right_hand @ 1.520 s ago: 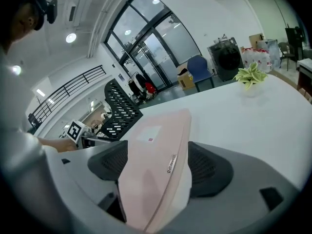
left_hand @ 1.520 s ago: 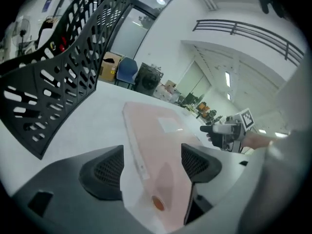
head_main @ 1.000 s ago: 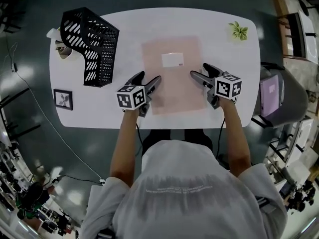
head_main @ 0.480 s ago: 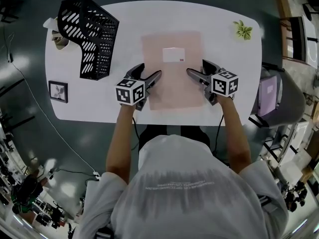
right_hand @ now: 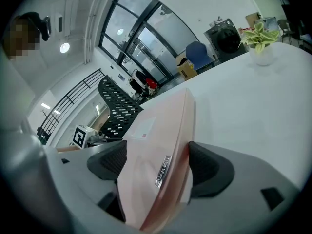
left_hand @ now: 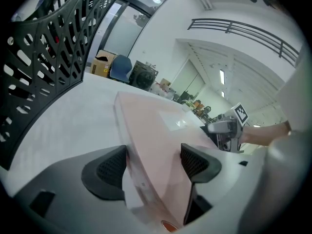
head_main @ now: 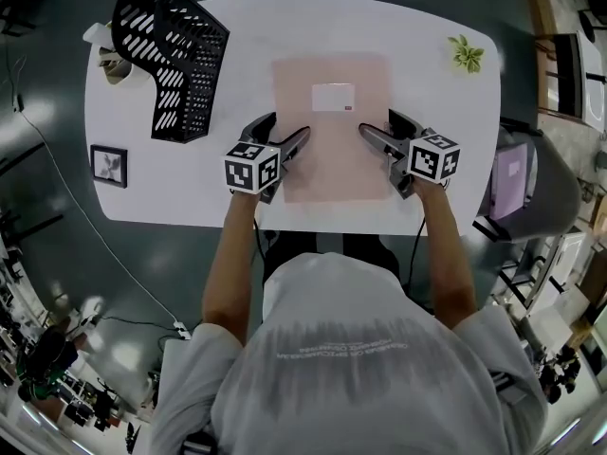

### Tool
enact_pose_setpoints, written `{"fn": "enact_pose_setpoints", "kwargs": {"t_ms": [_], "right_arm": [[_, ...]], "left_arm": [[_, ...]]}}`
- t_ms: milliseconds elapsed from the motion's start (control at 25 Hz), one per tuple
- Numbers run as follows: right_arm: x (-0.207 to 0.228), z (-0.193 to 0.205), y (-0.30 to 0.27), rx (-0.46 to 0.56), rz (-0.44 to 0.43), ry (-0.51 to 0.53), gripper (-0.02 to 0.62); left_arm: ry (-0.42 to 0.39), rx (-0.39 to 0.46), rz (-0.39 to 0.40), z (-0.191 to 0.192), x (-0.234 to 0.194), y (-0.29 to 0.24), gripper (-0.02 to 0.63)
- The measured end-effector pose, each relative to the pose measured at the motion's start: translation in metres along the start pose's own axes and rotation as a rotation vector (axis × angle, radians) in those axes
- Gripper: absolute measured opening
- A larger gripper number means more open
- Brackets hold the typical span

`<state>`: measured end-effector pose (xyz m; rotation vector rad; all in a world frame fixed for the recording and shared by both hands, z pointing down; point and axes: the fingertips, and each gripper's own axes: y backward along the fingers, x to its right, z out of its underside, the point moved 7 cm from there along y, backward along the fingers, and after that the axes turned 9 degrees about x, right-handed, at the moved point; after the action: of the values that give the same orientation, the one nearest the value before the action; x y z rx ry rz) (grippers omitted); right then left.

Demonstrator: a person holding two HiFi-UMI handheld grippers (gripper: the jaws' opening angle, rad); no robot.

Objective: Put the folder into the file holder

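Pink folder (head_main: 332,150) lies flat at table (head_main: 427,74) centre, outside the black mesh file holder (head_main: 175,60), which stands well apart at its 10 o'clock. Left hand-held gripper (head_main: 289,123) sits at the folder's 8 o'clock edge and right hand-held gripper (head_main: 376,121) at 4 o'clock — both with jaws spread, straddling that edge, not clamped.

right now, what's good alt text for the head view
A person leans over a white oval table, the tongs of the left gripper and right gripper straddling the side edges of a flat pink folder. A black mesh file holder stands at the table's far left, a small green plant at far right.
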<state>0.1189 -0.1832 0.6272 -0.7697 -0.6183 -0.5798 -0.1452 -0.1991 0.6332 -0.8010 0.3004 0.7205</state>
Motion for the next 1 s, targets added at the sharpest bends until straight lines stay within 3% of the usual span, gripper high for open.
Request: {"fn": "enact_pose_setpoints", "kwargs": {"t_ms": [120, 480, 640, 1000], "right_arm": [[-0.002, -0.005, 0.006, 0.036, -0.032, -0.040, 0.393], [0.003, -0.021, 0.013, 0.155, -0.077, -0.314, 0.379], [0.004, -0.023, 0.010, 0.227, -0.097, -0.390, 0.380], [0.015, -0.007, 0.008, 0.258, -0.058, -0.551, 0.382]], "left_arm": [[0.012, 0.002, 0.011, -0.001, -0.001, 0.001, 0.367], [0.032, 0.012, 0.019, -0.002, -0.002, 0.003, 0.367], [0.032, 0.017, 0.010, -0.002, -0.002, 0.003, 0.367], [-0.003, 0.022, -0.007, -0.002, -0.004, 0.006, 0.365]]}}
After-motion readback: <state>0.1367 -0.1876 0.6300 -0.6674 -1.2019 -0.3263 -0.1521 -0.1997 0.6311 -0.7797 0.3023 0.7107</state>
